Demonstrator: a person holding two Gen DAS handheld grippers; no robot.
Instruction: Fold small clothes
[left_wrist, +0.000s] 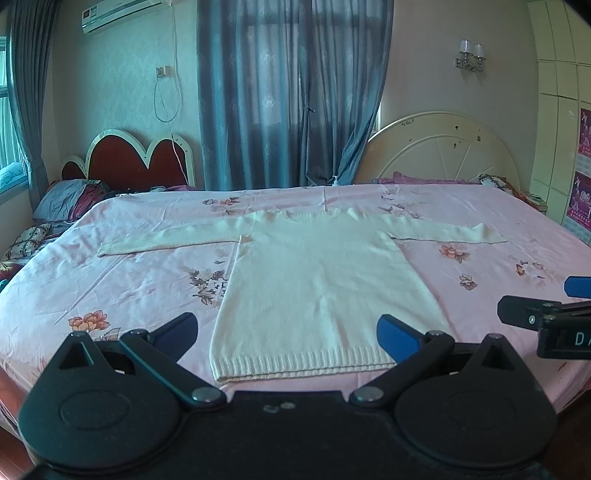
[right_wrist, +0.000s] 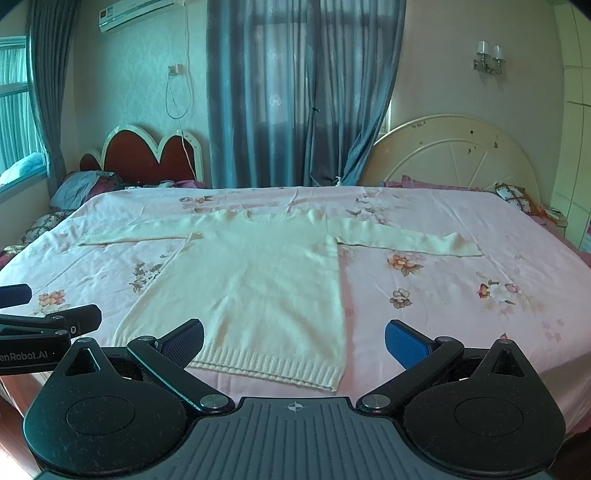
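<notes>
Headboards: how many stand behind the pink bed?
2. A red headboard with a white scalloped edge stands at the back left, and a cream arched headboard at the back right. The curtain between could hide nothing more, I think.

Our two handheld grippers: matte black frames tipped with blue pads.

On our left gripper (left_wrist: 286, 334) we see two black linkage arms, each joined to a rounded black housing by a silver pivot bolt, with triangular cut-outs near the outer ends; its fingers (left_wrist: 397, 338) carry blue textured pads, and the flat black base between the housings bears two small pale marks. Our right gripper (right_wrist: 293, 341) shares that build, but its grey base is ribbed and stamped with a small crosshair mark. White lettering, partly cut off, runs along the side of each body where it shows in the other's view.
</notes>
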